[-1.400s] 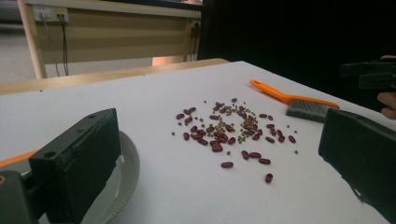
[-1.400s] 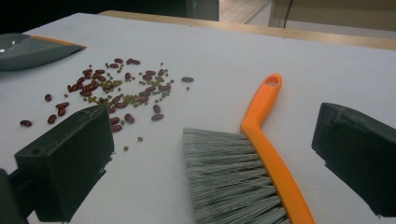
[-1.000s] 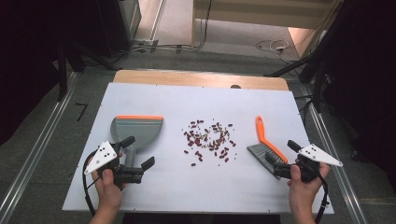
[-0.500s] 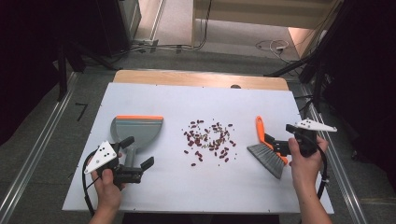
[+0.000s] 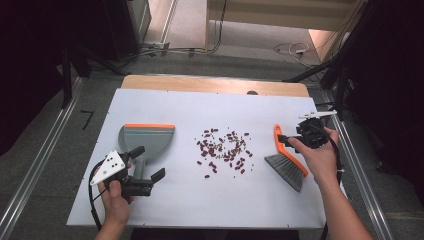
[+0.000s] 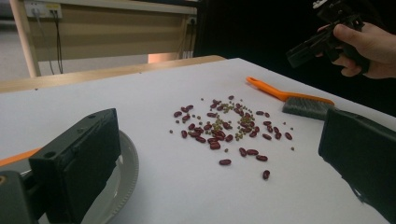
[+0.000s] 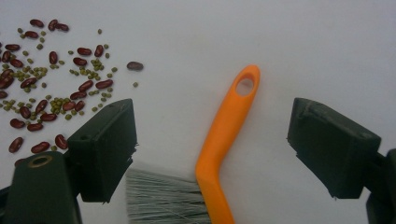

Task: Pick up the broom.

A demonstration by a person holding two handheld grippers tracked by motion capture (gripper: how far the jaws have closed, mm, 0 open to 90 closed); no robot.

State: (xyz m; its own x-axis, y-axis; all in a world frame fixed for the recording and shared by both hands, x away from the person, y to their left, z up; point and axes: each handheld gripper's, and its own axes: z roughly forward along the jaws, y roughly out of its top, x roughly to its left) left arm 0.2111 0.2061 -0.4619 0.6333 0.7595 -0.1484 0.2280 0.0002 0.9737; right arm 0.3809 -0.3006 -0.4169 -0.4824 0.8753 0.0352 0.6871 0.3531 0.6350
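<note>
The right tool point(image 5: 289, 140) hangs over the orange handle of the small brush point(image 5: 286, 160), near the right side of the white tabletop point(image 5: 240, 105). In the right gripper view the handle point(image 7: 224, 135) lies between the two black jaws. The jaws stand apart and do not touch it. They have just been closing a little, with the handle between them but not squeezed. The brush lies flat on the tabletop. Its grey bristles point(image 7: 163, 198) point toward the person and its handle, with a hole at the end, points away.

A pile of dark red beans and little green ones point(image 5: 224, 150) lies in the middle of the tabletop, between the brush and the dustpan point(image 5: 146, 140). The beans are near the brush but do not touch it.

The grey dustpan with an orange edge sits on the left side of the tabletop. The left tool point(image 5: 147, 165) is just beside the dustpan's handle, held in the left hand point(image 5: 117, 200). Its jaws stand wide apart with nothing in them. In the left gripper view, the dustpan's edge point(image 6: 126, 172) shows beside the left jaw.
</note>
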